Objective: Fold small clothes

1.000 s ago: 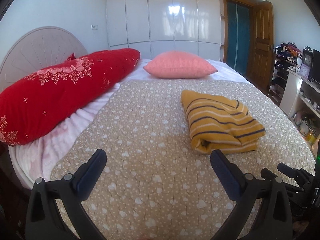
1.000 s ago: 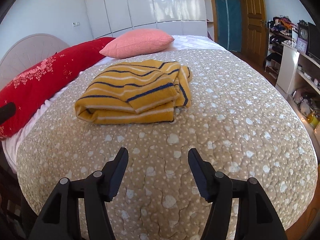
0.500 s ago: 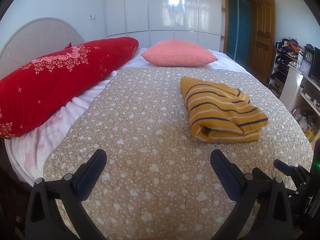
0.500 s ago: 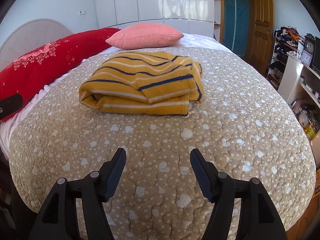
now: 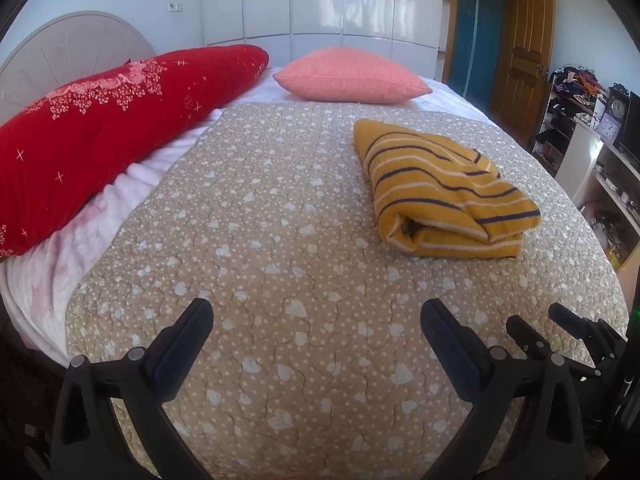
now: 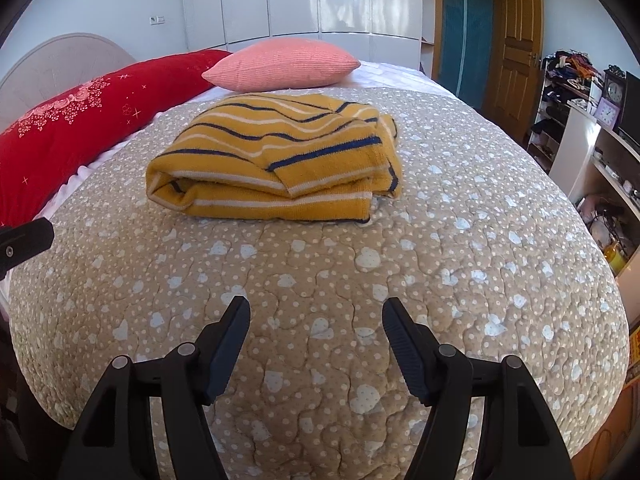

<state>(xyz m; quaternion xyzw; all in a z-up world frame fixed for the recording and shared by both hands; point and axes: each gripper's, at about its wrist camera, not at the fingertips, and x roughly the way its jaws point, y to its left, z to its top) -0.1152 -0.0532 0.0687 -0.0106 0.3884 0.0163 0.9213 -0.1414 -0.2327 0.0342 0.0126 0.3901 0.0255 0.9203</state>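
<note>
A folded mustard-yellow sweater with navy and white stripes (image 5: 436, 188) (image 6: 280, 160) lies on the beige heart-print bedspread (image 5: 260, 220) (image 6: 460, 220). My left gripper (image 5: 316, 312) hovers open over bare bedspread, well short of the sweater and to its left, with nothing between its fingers. My right gripper (image 6: 315, 306) is open too, straight in front of the sweater's near folded edge and a short way back from it. Its fingers also show at the lower right of the left wrist view (image 5: 540, 320).
A long red embroidered pillow (image 5: 100, 136) lies along the left side, and a pink cushion (image 5: 352, 76) sits at the head of the bed. White wardrobes (image 5: 320, 4) and a wooden door (image 5: 524, 52) stand behind. Cluttered shelves (image 6: 592, 128) run along the right of the bed.
The left view has sunk and tipped a little toward the bed. The right gripper's jaws have spread slightly wider, and the sweater looks a bit nearer in its view.
</note>
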